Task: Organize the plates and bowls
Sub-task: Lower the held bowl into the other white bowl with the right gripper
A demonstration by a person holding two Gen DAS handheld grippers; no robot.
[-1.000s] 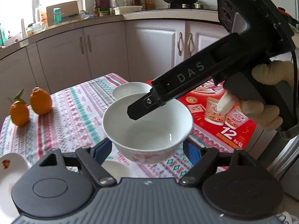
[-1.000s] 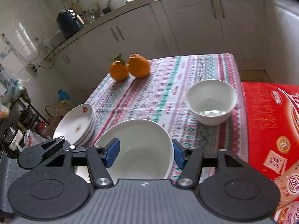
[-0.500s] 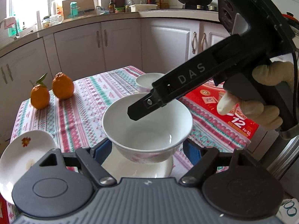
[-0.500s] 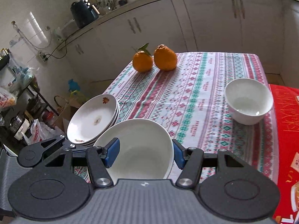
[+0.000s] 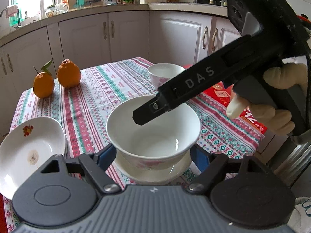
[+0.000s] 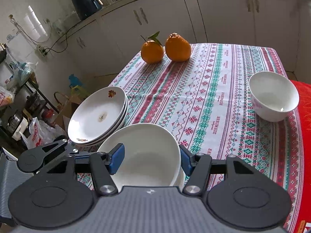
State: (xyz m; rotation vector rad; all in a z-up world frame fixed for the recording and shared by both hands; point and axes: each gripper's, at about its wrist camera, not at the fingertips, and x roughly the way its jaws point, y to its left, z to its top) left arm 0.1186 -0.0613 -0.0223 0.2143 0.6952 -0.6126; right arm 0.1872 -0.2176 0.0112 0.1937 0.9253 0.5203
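Your left tongs (image 5: 153, 152) clamp a white bowl (image 5: 153, 130) between their blue pads, above a plate (image 5: 155, 171). Your right tongs (image 6: 150, 158) straddle the same bowl's rim, one pad inside, one outside; whether they pinch it, you cannot tell. Stacked plates (image 6: 97, 114) lie to their left, a second bowl (image 6: 273, 96) far right.

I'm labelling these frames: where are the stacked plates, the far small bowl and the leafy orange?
stacked plates (image 6: 97, 114), right wrist view, centre of the top plate.
small bowl (image 6: 273, 97), right wrist view, inner wall.
leafy orange (image 5: 43, 85), left wrist view, middle of the fruit's skin.
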